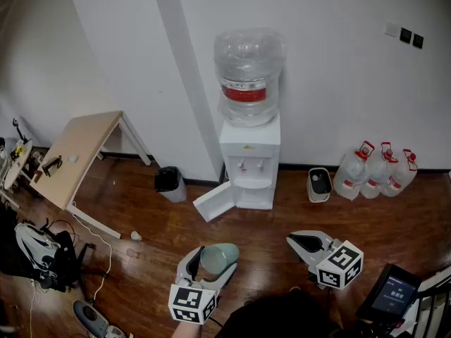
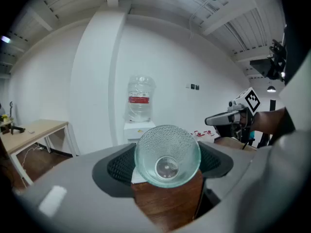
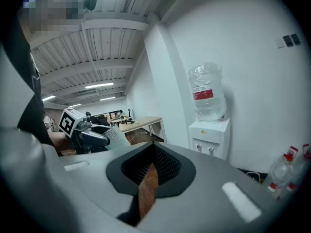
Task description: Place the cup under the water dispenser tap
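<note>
A clear, dimpled cup (image 1: 219,258) lies sideways in my left gripper (image 1: 206,265), whose jaws are shut on it. In the left gripper view the cup (image 2: 167,152) shows its base toward the camera, between the black pads. The white water dispenser (image 1: 248,162) stands against the wall ahead, well beyond both grippers. Its two taps (image 1: 250,165) sit over an empty recess. It also shows in the left gripper view as the dispenser (image 2: 138,126), far behind the cup. My right gripper (image 1: 309,243) hovers to the right, shut on nothing. In its own view the right gripper (image 3: 153,166) shows only a sliver of floor between its pads.
The dispenser's lower door (image 1: 214,201) hangs open to the left. A black bin (image 1: 170,183) stands beside it, and a wooden table (image 1: 74,157) at far left. Several water bottles (image 1: 377,171) and a small appliance (image 1: 319,184) sit right of the dispenser. Bags and cables (image 1: 42,251) lie lower left.
</note>
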Motion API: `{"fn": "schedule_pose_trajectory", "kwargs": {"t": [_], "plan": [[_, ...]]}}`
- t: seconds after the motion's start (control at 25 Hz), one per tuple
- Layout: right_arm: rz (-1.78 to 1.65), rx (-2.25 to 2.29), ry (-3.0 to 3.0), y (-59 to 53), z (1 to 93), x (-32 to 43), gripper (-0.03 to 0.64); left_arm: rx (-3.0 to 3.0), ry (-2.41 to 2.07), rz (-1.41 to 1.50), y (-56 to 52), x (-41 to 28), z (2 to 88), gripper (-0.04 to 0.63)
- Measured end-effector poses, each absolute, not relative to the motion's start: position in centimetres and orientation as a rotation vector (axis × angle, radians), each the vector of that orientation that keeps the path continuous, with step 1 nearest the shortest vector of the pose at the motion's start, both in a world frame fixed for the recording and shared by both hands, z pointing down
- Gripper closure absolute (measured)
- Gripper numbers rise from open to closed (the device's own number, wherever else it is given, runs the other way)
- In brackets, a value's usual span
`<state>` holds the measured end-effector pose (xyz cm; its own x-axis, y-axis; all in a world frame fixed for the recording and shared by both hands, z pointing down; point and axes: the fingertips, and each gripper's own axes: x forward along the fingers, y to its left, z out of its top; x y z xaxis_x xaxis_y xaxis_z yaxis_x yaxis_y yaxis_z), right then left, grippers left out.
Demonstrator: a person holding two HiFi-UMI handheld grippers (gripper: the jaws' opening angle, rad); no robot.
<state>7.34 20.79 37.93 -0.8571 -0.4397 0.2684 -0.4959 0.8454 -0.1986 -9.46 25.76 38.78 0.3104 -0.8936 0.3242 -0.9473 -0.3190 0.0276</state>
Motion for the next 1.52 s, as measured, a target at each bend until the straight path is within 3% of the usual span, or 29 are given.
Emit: {"fn": "schedule_pose_trajectory", "kwargs": {"t": [0.56,1.24,1.52], "plan": [[0.471,0.824,-2.768,14.5,40.4,5.3,0.615,2.383,-1.61,0.398,18.2,-12.9,40.7,0.104],[0.529,0.724,-2.799,-6.4,41.4,10.8,0.615,2.319,-1.571,0.565,-3.7,-6.3,43.5,0.104],[0.587,0.747,-2.746,-10.6,42.5,10.9,0.615,2.297,-1.485,0.638,-9.6,-6.2,49.3,0.104]]}}
